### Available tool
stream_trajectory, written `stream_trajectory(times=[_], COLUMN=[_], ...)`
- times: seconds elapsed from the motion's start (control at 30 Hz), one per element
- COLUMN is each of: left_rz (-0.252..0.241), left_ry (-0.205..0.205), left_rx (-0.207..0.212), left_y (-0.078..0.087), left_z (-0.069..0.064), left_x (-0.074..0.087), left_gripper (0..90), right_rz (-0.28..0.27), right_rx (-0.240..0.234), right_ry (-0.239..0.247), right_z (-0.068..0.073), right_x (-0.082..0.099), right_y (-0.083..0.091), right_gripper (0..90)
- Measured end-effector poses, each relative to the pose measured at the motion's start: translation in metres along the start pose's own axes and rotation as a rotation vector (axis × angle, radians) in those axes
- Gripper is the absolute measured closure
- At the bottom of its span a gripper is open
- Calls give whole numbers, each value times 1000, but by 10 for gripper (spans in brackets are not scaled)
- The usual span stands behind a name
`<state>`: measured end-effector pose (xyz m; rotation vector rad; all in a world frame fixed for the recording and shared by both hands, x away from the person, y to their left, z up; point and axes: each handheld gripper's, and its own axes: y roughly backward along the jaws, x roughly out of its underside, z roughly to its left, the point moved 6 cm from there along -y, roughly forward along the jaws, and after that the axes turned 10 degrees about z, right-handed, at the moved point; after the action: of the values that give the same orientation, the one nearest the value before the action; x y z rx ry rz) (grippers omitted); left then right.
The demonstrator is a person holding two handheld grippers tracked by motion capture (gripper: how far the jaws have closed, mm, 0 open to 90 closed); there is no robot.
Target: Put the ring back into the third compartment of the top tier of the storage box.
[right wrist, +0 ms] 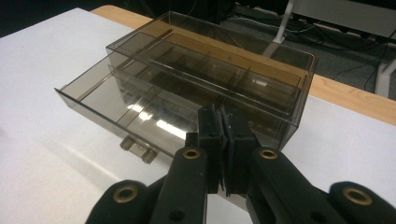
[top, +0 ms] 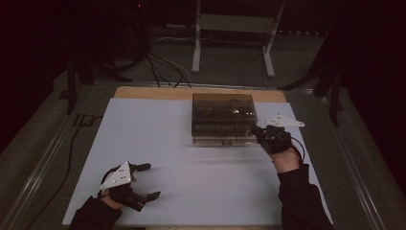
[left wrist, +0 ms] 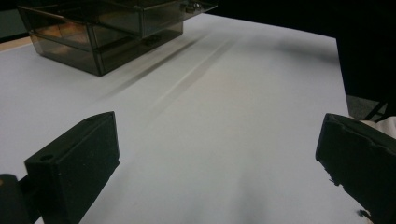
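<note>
smoked clear drawer box (top: 223,118) on white worktop (top: 158,143), lower drawer (right wrist: 116,116) pulled out, contents unclear, right gripper (top: 255,130) jaws closed empty at box corner, left gripper (top: 149,181) jaws wide, empty

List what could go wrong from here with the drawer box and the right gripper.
1. The right gripper is shut against the smoky drawer box at its corner; a push there could slide or turn the box on the white sheet.
2. The lower drawer stands partly pulled out; it may slip further.
</note>
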<state>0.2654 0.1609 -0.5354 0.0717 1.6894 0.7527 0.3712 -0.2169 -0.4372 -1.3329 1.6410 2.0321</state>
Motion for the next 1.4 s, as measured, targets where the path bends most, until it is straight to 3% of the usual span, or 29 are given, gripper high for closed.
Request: stream_trajectory(times=[1.4], left_rz=[15], left_ry=[-5], left_rx=[-3], left_y=[-1], left_z=[0], left_x=[2], left_gripper=[7], right_rz=[90], right_rx=[2], right_ry=[-54], right_z=[-15], right_x=[0], right_y=[-53], right_gripper=[876])
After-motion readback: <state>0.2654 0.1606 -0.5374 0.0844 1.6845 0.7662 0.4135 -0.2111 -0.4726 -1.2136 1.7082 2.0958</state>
